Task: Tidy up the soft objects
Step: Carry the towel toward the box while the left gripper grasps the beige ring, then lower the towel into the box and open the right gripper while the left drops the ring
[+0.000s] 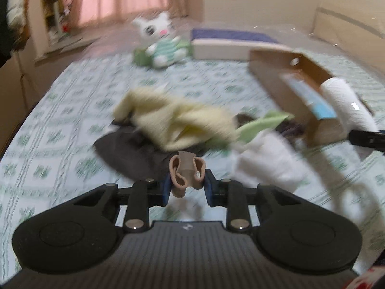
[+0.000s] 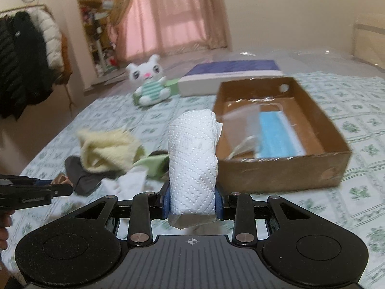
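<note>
The bed (image 2: 312, 216), spread with a green-patterned sheet, is carrying everything, and the open cardboard box (image 2: 284, 168) is sitting on it as the likely place for the loose soft things; a blue face mask (image 2: 276, 137) and a clear plastic bag (image 2: 243, 120) are already lying inside. Beside the box a heap of cloths is resting: a fluffy yellow cloth (image 2: 105, 149) over a dark cloth (image 2: 81, 175), with a light green cloth (image 2: 156, 163) and a white cloth (image 2: 127, 180) at the box side. A plush cat (image 2: 149, 84) is sitting well apart at the far end, near a flat purple-topped box (image 2: 231, 77). The right gripper (image 2: 192, 202) is clamping a white paper towel roll (image 2: 192, 154) between its pads, the roll standing upright just beside the box's near corner. To do this step well, it should be carrying the roll clear over the box wall before letting go, laying it beside the mask rather than on the bag. The left gripper (image 1: 187, 185) is pinching a small tan sock-like piece (image 1: 186, 173), lifted off the bed near the heap; the blur suggests it is moving. Both grippers are pointing forward and tilting down toward the bed, the left gripper's side showing at the left edge of the right wrist view.
</note>
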`<state>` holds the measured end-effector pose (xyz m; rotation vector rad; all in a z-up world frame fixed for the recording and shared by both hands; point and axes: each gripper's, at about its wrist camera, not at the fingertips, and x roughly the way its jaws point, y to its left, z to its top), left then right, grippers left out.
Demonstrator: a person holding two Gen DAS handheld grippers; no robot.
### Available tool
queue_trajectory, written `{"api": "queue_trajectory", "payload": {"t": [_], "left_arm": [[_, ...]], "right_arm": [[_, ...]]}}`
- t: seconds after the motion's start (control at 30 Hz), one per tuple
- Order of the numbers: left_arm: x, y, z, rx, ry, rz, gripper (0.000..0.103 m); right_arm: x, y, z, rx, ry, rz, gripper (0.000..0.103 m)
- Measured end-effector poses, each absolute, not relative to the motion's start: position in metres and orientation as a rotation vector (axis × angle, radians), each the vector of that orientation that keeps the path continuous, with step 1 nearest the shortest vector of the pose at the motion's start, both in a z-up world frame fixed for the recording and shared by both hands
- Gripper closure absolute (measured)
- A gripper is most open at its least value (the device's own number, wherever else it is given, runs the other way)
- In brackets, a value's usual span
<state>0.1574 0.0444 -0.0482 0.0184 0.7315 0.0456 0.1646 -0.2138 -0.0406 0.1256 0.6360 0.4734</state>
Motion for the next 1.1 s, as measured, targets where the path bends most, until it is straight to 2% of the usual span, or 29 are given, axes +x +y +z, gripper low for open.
{"api": "queue_trajectory", "payload": {"t": [0.5, 0.9, 1.1], "left_arm": [[0.243, -0.083, -0.006, 0.049, 0.618, -0.236, 0.076], [0.302, -0.136, -0.022, 0.062, 0.671, -0.290, 0.074], [0.321, -0.146, -0.038, 0.065, 0.701, -0.297, 0.066]], "right_arm": [[0.198, -0.293, -0.015, 0.156, 0.555, 0.349, 0.068], [0.239, -0.324, -0.016, 0.182, 0.549, 0.335, 0.068], [0.257, -0.334, -0.021, 0.172, 0.557, 0.332, 0.068]]}}
